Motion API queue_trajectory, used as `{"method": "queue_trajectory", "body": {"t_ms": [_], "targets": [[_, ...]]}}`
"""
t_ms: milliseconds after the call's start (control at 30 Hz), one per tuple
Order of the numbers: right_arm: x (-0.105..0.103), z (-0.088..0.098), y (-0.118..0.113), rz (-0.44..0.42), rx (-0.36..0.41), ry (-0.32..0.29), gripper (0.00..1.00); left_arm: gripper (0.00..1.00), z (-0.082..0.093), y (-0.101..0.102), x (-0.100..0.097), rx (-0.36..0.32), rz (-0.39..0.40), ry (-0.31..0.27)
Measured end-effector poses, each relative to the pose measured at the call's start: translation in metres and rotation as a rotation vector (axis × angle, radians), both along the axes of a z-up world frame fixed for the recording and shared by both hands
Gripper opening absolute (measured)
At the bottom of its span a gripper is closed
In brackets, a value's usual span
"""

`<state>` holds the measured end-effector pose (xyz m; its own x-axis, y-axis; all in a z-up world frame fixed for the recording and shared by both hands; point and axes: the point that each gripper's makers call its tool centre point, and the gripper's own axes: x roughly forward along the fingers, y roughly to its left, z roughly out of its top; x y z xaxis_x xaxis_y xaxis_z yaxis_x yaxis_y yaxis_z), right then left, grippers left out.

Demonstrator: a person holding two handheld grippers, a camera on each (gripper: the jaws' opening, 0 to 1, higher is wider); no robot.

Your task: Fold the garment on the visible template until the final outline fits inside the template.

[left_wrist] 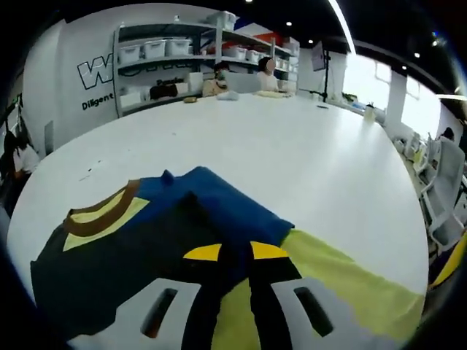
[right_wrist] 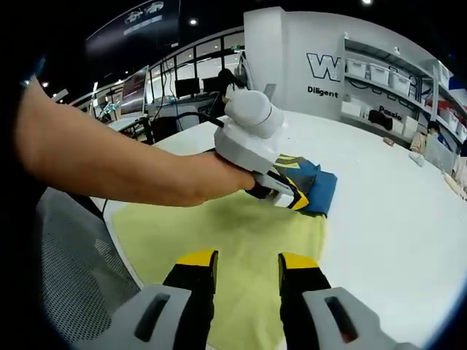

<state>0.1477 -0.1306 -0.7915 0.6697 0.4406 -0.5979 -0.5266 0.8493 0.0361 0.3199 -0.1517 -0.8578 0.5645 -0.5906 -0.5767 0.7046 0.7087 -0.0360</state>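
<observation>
Garment [left_wrist: 182,219], folded navy-and-black, is laid just ahead of the left claw [left_wrist: 235,251], long axis running leftward off the yellow template [right_wrist: 233,233]. Its jaws are pressed together, possibly pinching cloth. The right claw [right_wrist: 246,259] is spread above the template on the white table [left_wrist: 306,160]; shelves [left_wrist: 175,58] are seen behind.

One blue-and-dark garment [left_wrist: 182,211] with brown and yellow trim, one yellow-green template [right_wrist: 233,233], one white desk [left_wrist: 292,160], two tools, the left tool [left_wrist: 235,251] and the right tool [right_wrist: 246,261], one hand [right_wrist: 211,182], one shelving rack [left_wrist: 168,58] holding several bins
</observation>
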Motion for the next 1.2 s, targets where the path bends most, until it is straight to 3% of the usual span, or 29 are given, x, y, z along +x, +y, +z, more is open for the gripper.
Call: {"method": "queue_trajectory", "body": {"t_ms": [333, 433, 733, 967, 1200], "targets": [[0.0, 0.001, -0.001, -0.002, 0.002, -0.001, 0.31, 0.13, -0.002, -0.002, -0.002, 0.004, -0.003, 0.003], [0.0, 0.0, -0.001, -0.002, 0.001, 0.0, 0.31, 0.17, 0.001, -0.003, -0.001, -0.011, -0.004, 0.002], [0.0, 0.0, 0.0, 0.003, -0.002, 0.0, 0.31, 0.35, 0.006, 0.002, 0.003, -0.026, 0.027, -0.012], [0.0, 0.0, 0.0, 0.006, -0.005, -0.001, 0.31, 0.56, 0.01, 0.004, 0.006, -0.036, 0.057, -0.024], [0.0, -0.001, 0.001, 0.011, -0.01, -0.001, 0.31, 0.65, 0.012, 0.01, 0.009, -0.036, 0.079, -0.034]]}}
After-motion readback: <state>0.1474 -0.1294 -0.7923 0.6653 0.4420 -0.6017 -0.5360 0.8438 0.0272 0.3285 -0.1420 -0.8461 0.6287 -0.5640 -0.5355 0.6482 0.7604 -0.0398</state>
